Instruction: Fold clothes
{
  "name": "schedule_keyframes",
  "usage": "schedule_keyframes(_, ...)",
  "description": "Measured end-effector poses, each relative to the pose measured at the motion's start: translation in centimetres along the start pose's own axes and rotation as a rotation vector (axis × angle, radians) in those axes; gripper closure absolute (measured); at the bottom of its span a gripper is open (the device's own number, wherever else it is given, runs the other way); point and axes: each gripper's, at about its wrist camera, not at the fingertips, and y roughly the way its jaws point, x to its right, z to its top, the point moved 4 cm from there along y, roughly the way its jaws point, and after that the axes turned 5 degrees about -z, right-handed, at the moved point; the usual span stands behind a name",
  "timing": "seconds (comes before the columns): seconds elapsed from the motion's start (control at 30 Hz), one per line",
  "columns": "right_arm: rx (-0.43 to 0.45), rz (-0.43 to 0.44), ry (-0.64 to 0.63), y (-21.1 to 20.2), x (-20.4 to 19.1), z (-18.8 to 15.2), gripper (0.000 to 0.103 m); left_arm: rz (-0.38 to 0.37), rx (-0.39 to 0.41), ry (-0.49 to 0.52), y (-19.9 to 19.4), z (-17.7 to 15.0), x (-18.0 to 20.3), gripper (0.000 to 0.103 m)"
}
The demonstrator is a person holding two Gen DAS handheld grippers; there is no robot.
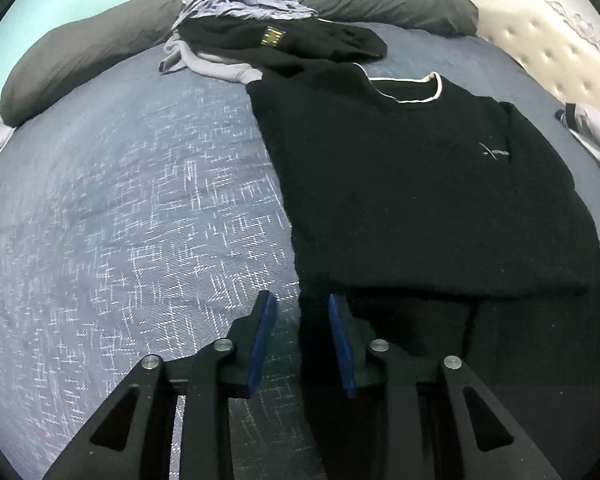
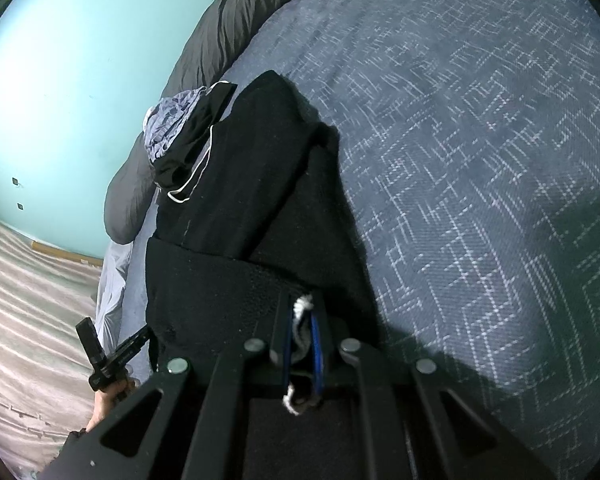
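A black sweater (image 1: 412, 184) with a white-trimmed collar (image 1: 404, 90) lies flat on the blue-grey bedspread (image 1: 120, 220). My left gripper (image 1: 300, 336) hovers at the sweater's near-left corner. Its blue pads (image 1: 262, 344) stand apart, a strip of black cloth lies between them by the right pad, and they do not press on it. In the right wrist view the sweater (image 2: 240, 200) is partly folded over itself. My right gripper (image 2: 300, 324) is shut on its black edge, with a white cord (image 2: 302, 304) pinched between the pads. The left gripper (image 2: 112, 352) and a hand (image 2: 108, 396) show at lower left.
A pile of clothes (image 1: 260, 36), grey, black and pale blue, sits at the head of the bed before two dark pillows (image 1: 80, 56). A cream tufted surface (image 1: 560, 64) stands at the far right. Off the bed's edge lies a striped floor (image 2: 28, 300) below a teal wall (image 2: 60, 80).
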Motion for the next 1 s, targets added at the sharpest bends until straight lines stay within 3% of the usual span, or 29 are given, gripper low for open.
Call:
schedule_keyframes(0.13, 0.0, 0.003, 0.003, 0.1, 0.1, 0.0, 0.094, 0.004, 0.008, -0.007, 0.0, 0.7, 0.2, 0.092)
schedule_keyframes(0.33, -0.004, 0.007, -0.001, 0.1, 0.0, 0.1, 0.094, 0.019, 0.094, -0.115, -1.9, 1.6, -1.2, 0.103)
schedule_keyframes(0.4, -0.004, 0.005, -0.003, 0.1, 0.0, 0.1, 0.094, 0.07, 0.087, -0.13, -1.8, 1.3, -2.1, 0.103)
schedule_keyframes(0.47, -0.005, 0.008, 0.0, 0.1, 0.0, 0.1, 0.094, 0.074, 0.083, -0.184, -1.8, 1.0, -3.5, 0.103)
schedule_keyframes(0.57, -0.006, 0.005, -0.001, 0.1, 0.0, 0.0, 0.094, 0.007, 0.08, -0.2, -1.9, 0.4, -4.0, 0.103)
schedule_keyframes(0.7, -0.007, 0.003, 0.0, 0.1, 0.1, 0.0, 0.094, -0.073, 0.073, -0.129, -2.1, 0.2, -2.2, 0.103)
schedule_keyframes(0.77, -0.006, 0.002, 0.0, 0.1, 0.0, 0.0, 0.094, -0.074, 0.059, -0.1, -1.7, 0.2, -1.5, 0.102)
schedule_keyframes(0.9, -0.007, 0.003, 0.003, 0.2, 0.0, 0.0, 0.094, -0.054, 0.041, -0.088, -0.9, 0.3, -1.3, 0.087)
schedule_keyframes(1.0, -0.008, 0.005, 0.003, 0.2, 0.1, 0.0, 0.094, -0.052, 0.04, -0.079, -0.4, 0.5, -1.5, 0.083)
